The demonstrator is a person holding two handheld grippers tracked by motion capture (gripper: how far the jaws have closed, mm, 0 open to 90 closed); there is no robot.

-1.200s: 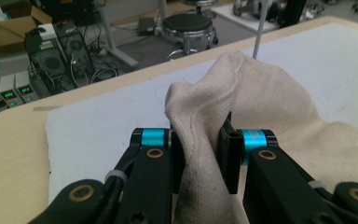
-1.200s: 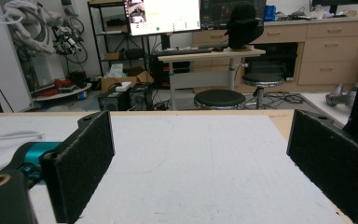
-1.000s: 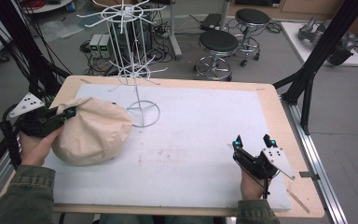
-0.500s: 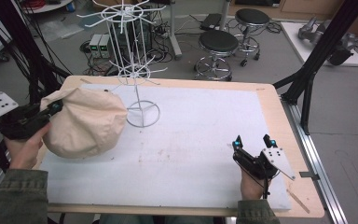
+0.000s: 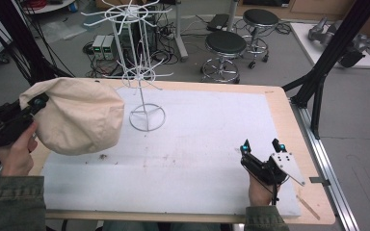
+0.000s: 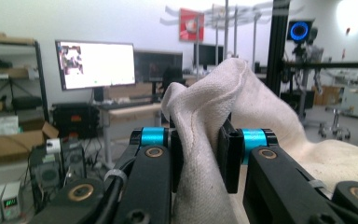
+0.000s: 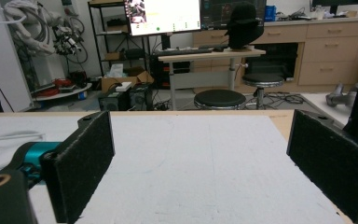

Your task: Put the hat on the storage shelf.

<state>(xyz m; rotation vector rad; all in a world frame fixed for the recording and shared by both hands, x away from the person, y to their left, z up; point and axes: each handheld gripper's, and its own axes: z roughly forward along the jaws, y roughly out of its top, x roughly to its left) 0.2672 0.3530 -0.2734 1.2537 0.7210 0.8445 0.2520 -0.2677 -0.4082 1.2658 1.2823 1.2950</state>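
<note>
cap (image 5: 79,115): beige soft cotton, domed | left gripper (image 6: 200,149): jaws clamp its fabric | right gripper (image 5: 262,147): jaws wide, empty

The high view looks forward and down from above the person's side of the table (image 5: 279,103), taking in the whole white mat (image 5: 207,144), the wire stand (image 5: 142,72) and the floor beyond. The left gripper view rides low and very close behind its jaws, facing level past a fold of cream cloth (image 6: 205,135) toward desks and a monitor (image 6: 95,63). The right gripper view sits just above the mat (image 7: 205,163), looking level along it toward a stool (image 7: 220,99) that the high view shares (image 5: 226,45).
</note>
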